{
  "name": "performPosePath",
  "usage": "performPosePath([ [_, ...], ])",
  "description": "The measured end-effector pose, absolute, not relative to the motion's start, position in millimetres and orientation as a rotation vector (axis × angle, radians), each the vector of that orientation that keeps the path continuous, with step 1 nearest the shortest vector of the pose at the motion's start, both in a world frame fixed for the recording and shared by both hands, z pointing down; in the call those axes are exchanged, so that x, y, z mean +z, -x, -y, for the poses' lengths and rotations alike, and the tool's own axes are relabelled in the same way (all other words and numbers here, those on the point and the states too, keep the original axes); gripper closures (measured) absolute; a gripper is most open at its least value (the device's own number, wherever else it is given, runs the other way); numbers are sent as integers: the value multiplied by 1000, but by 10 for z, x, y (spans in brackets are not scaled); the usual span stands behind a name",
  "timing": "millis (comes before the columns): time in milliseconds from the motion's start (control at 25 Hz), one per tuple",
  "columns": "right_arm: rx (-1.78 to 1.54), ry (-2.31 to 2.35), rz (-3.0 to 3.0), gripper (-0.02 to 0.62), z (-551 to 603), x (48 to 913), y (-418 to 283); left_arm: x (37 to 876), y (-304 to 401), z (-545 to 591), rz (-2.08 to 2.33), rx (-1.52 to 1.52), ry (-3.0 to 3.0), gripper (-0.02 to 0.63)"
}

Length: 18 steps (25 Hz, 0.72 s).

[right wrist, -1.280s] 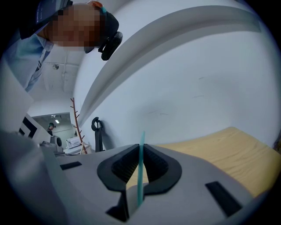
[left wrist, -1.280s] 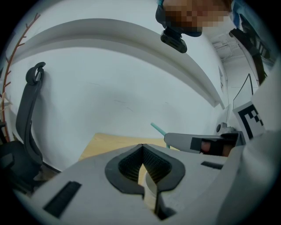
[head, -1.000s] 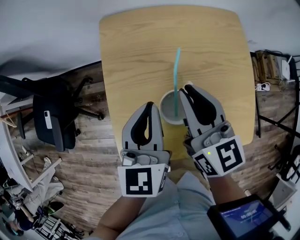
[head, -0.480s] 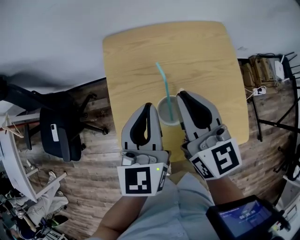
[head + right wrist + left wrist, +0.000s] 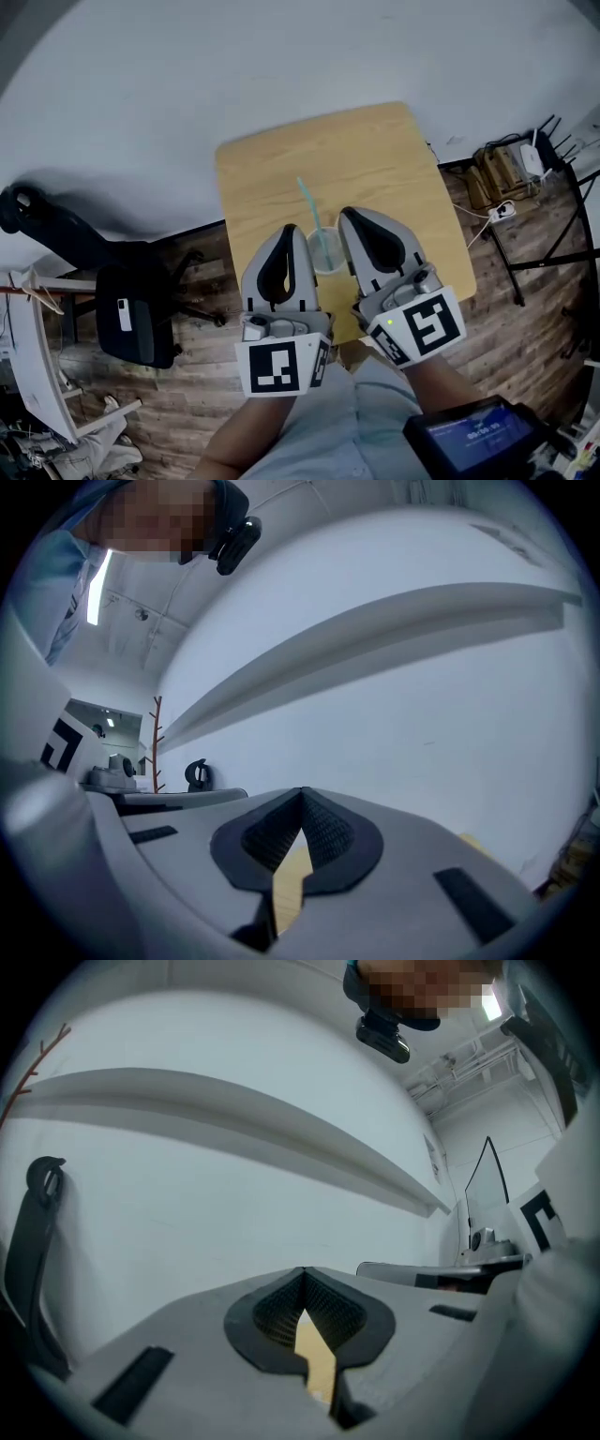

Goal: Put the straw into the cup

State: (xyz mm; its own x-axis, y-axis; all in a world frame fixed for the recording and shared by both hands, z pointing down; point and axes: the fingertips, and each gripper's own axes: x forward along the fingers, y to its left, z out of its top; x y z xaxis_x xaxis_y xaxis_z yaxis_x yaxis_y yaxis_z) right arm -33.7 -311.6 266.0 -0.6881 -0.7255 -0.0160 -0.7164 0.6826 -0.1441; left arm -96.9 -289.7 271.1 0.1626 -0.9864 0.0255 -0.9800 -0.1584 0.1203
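A clear cup (image 5: 327, 251) stands near the front edge of the light wooden table (image 5: 375, 159) in the head view. A teal straw (image 5: 307, 202) sticks out of the cup and leans up to the left. My left gripper (image 5: 296, 229) hangs just left of the cup, shut and empty. On the cup's right side is my right gripper (image 5: 349, 213), also shut with nothing in it. In the left gripper view the left gripper (image 5: 303, 1271) shows only closed jaws against a white wall, and the right gripper (image 5: 302, 791) shows the same in its own view. Neither gripper view shows the cup.
A black office chair (image 5: 131, 314) stands on the wooden floor left of the table. Cables and a power strip (image 5: 502, 208) lie to the table's right. A dark screen (image 5: 478, 436) sits at the bottom right. A white wall lies beyond the table.
The head camera has risen and the table looks smaller. Both grippers have drawn back towards the person, level with the cup. The straw now leans left instead of standing upright.
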Motion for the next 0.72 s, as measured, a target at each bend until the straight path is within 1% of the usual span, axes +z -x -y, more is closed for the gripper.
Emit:
performPosePath([
  [320,-85,1201,-2776,597,2952,2265,269,2276,831,2782,1989,-147,-2395,607],
  [720,-54,1189,-2751,597,2858,2107,272,2143,829,2702,1997,-156,-2432,607],
])
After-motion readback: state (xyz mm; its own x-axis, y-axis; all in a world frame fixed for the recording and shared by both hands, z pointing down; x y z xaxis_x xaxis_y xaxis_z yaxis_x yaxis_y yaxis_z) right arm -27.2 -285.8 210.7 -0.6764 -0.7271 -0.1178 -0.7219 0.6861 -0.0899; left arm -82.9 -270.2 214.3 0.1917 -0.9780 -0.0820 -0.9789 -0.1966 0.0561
